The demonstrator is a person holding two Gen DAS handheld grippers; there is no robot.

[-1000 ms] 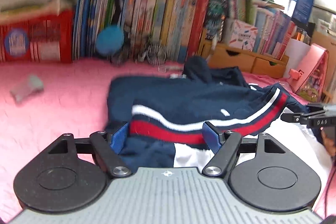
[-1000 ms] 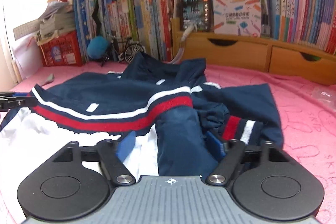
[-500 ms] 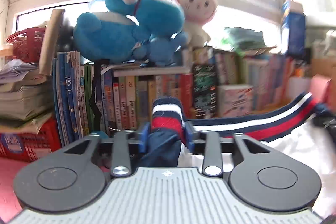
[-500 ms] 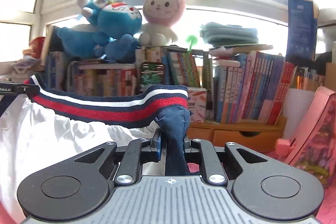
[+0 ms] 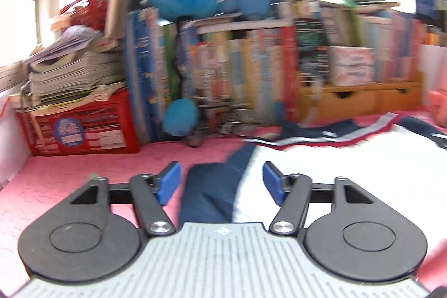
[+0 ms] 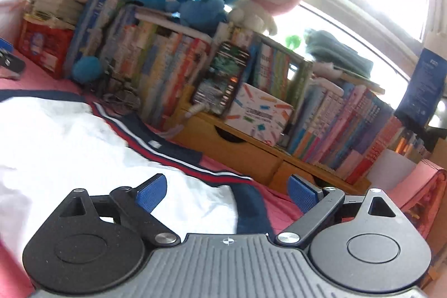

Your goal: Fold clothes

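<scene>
Left wrist view
- Left gripper (image 5: 220, 180): jaws spread wide, pinching nothing; low over the pink mat (image 5: 69, 166), probably so a cloth edge can pass between them.
- Jacket (image 5: 335, 172): lies flat on the mat, centre to right of frame, white lining up; a navy strip of it runs between the blue pads without touching either.
- Striped hem (image 5: 321, 138): red, white and navy band along the jacket's far edge, right of centre.
- Background: a row of books (image 5: 223, 74) across mid-frame, blurred.

Right wrist view
- Right gripper (image 6: 227, 190): jaws spread, empty; camera tilted, poised over the jacket's near right corner.
- Jacket (image 6: 83, 152): white spread fills left and lower centre; a navy edge passes under the gap between the pads.
- Striped hem (image 6: 173, 158): runs diagonally from upper left towards centre.
- Stage: the laid-flat cloth fits both a spread made ready for folding and a panel just set down; cannot tell which.
</scene>
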